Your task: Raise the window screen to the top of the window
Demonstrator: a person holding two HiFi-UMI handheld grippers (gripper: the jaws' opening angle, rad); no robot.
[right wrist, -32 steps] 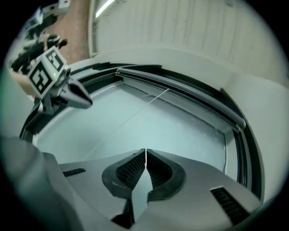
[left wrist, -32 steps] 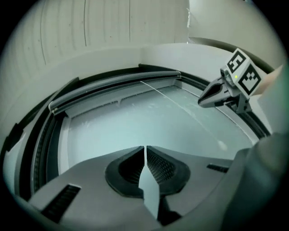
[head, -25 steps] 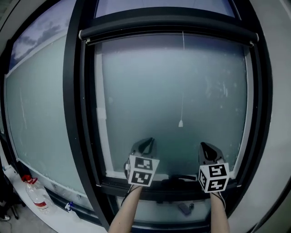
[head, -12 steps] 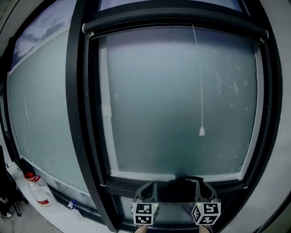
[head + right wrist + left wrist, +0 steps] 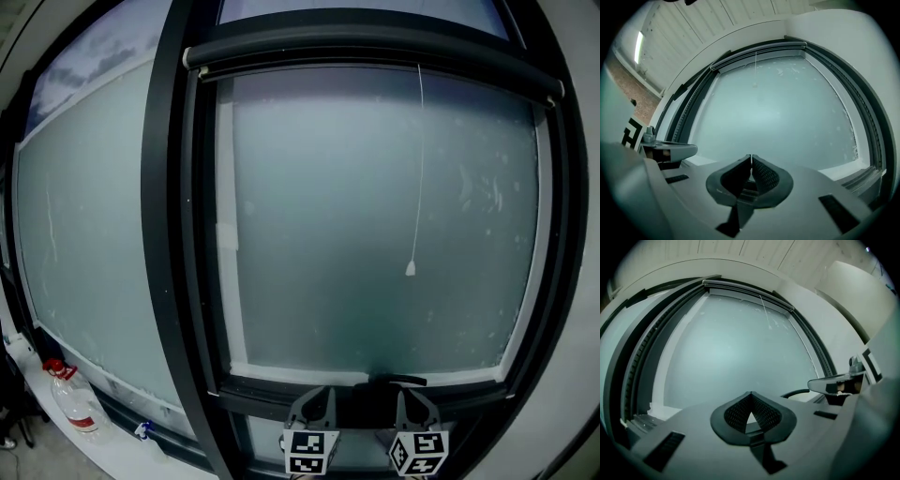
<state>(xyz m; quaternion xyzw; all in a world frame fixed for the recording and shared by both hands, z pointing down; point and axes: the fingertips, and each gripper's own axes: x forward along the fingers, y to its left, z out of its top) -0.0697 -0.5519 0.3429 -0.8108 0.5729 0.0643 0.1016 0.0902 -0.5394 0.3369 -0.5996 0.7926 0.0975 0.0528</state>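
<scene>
The black-framed window fills the head view, its frosted pane bare. A dark roller bar with white end caps runs along its top edge. From the bar hangs a thin white pull cord that ends in a small toggle. A black handle lies at the pane's bottom edge. My left gripper and right gripper sit side by side below the sill, both shut with nothing between the jaws. Each shows in the other's view, the right gripper and the left gripper.
A wide fixed pane stands to the left of the window. A plastic bottle with a red cap and label stands at the lower left. A small blue-tipped object lies beside the frame's foot.
Both grippers have sunk from the lower part of the pane to below the sill. The cord's toggle has swung to the right.
</scene>
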